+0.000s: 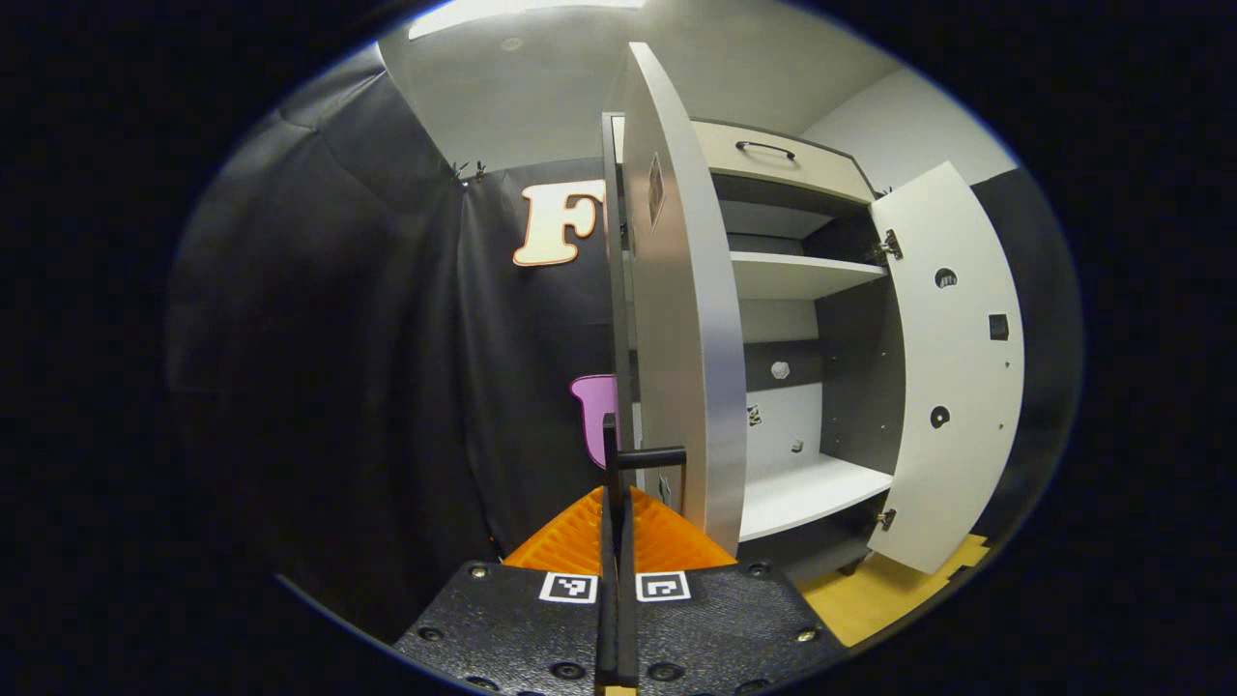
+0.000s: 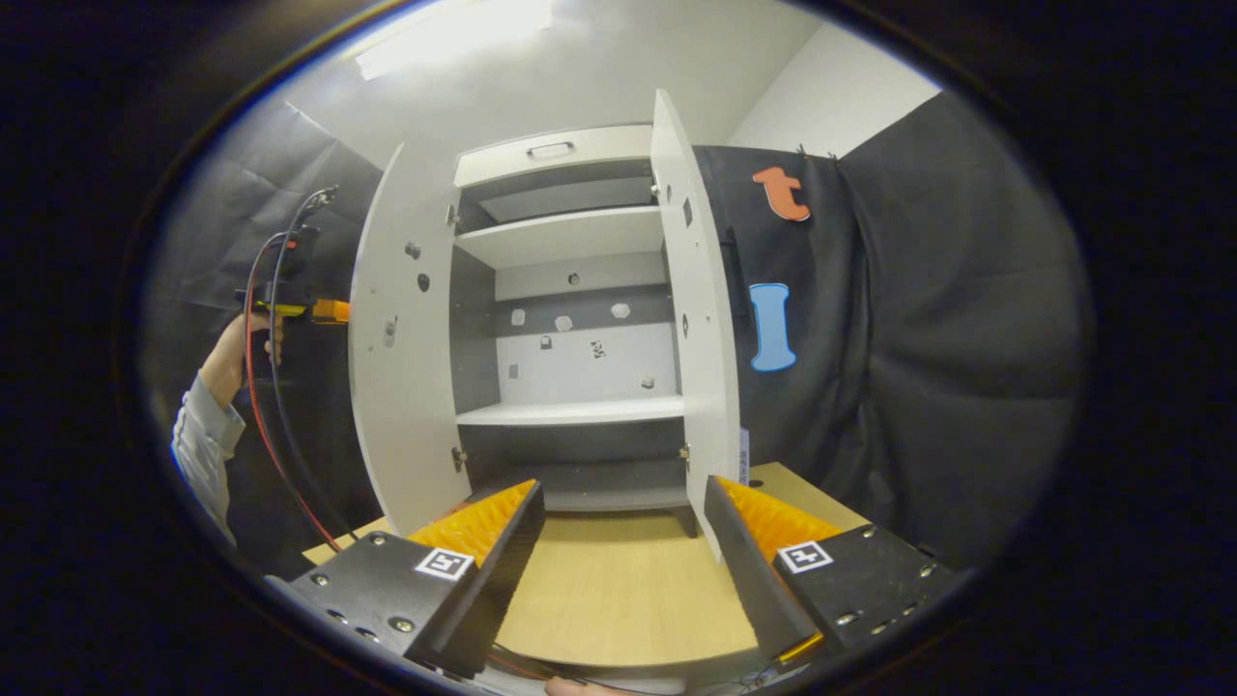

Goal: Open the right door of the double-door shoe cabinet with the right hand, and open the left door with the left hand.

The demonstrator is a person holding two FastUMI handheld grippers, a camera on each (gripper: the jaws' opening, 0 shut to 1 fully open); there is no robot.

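Observation:
The white shoe cabinet (image 2: 570,237) has both doors swung wide. In the left gripper view I look along the edge of the left door (image 1: 681,329). My left gripper (image 1: 616,488) is shut on that door's black handle (image 1: 649,456), whose bar runs down between the fingers. The right door (image 1: 952,367) stands open beyond. In the right gripper view my right gripper (image 2: 623,488) is open and holds nothing, a short way in front of the cabinet. It points between the left door (image 2: 401,358) and the right door (image 2: 701,319). Behind the left door, a hand (image 2: 232,358) holds the left gripper (image 2: 295,309).
White shelves (image 2: 570,414) inside the cabinet are bare. A drawer (image 1: 773,159) with a dark handle tops the cabinet. The cabinet stands on a light wooden board (image 2: 628,580). Black cloth walls close in on both sides. Red and black cables (image 2: 266,406) hang from the left gripper.

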